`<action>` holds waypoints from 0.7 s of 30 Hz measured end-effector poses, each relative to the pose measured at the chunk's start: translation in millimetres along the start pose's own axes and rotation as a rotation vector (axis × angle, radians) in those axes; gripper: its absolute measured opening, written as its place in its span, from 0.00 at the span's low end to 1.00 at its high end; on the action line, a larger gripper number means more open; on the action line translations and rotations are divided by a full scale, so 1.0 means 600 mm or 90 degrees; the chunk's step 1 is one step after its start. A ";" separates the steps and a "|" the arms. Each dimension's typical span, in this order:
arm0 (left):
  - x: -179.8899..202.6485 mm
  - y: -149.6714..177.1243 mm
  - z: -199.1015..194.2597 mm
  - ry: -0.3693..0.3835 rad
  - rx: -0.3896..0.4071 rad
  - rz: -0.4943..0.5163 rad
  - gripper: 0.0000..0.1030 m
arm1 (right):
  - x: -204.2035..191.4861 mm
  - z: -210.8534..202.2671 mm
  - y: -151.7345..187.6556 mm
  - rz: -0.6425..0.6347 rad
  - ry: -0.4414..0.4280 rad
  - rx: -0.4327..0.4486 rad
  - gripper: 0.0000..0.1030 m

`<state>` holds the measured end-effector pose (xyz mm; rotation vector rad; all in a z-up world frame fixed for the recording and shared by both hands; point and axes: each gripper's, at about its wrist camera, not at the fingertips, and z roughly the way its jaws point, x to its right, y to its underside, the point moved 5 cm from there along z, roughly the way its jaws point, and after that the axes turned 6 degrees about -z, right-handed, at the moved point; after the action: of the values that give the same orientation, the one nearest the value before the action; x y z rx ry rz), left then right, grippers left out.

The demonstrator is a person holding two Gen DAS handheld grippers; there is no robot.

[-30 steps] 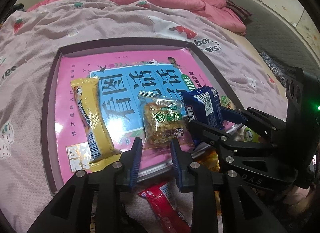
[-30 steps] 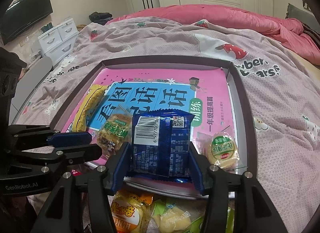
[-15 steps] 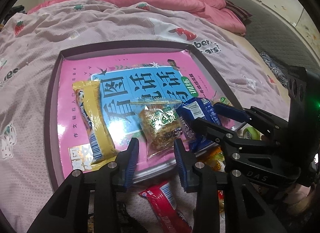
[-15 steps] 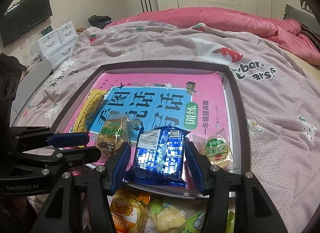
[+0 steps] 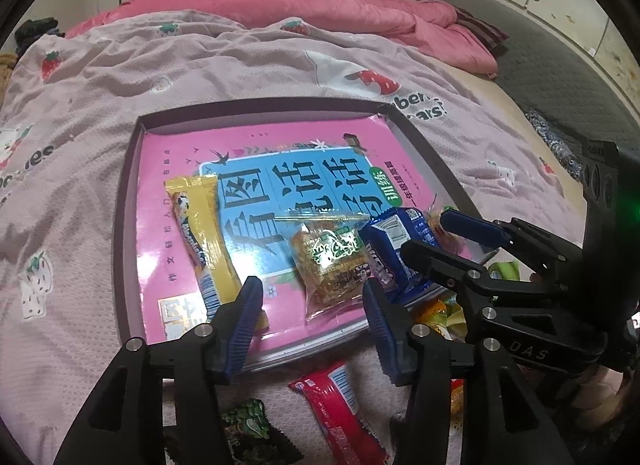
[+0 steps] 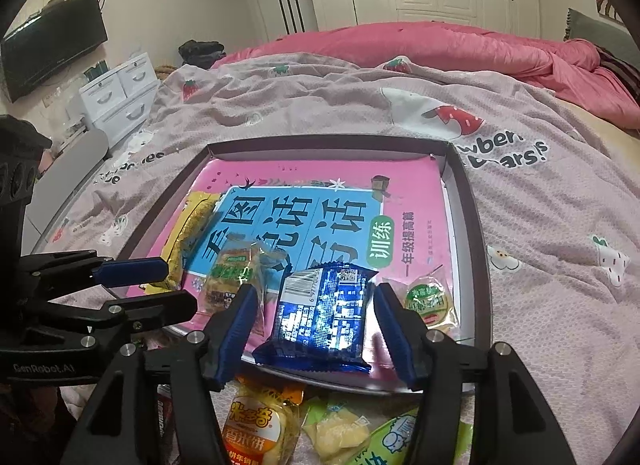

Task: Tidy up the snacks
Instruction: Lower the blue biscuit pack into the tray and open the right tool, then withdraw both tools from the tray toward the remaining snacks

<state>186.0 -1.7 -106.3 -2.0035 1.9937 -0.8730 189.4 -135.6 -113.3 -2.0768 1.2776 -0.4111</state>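
Both tongs let go: left gripper (image 5: 312, 321) and right gripper (image 6: 316, 325) are opening. Rice cake pack (image 5: 332, 265) and blue pack (image 6: 324, 321) lie loose between them in the tray (image 6: 476, 249). Next, grab the red pack (image 5: 340, 405) below.

Dim indoor light, glare on shiny wrappers, fisheye-bent dark edges

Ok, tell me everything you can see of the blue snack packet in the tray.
The blue snack packet is a glossy foil pillow pack with crimped ends, a white barcode panel and a QR code facing up. It lies flat at the near edge of the tray, on the pink book cover, its near end over the rim. The right tongs straddle it, jaws opening, pads not pressing. A clear-wrapped cracker lies beside it.
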 end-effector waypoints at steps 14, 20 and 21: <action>-0.011 -0.010 -0.022 -0.010 0.026 -0.018 0.67 | 0.013 -0.020 -0.008 0.021 -0.001 0.024 0.65; -0.017 -0.018 -0.041 -0.019 0.052 -0.027 0.73 | 0.016 -0.031 -0.011 0.024 -0.002 0.036 0.66; -0.018 -0.019 -0.044 -0.020 0.056 -0.029 0.73 | 0.016 -0.035 -0.012 0.025 -0.002 0.040 0.66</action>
<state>182.9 17.0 -81.9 -2.0096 1.8669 -0.9168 187.0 -149.4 -93.7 -1.9968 1.2843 -0.4246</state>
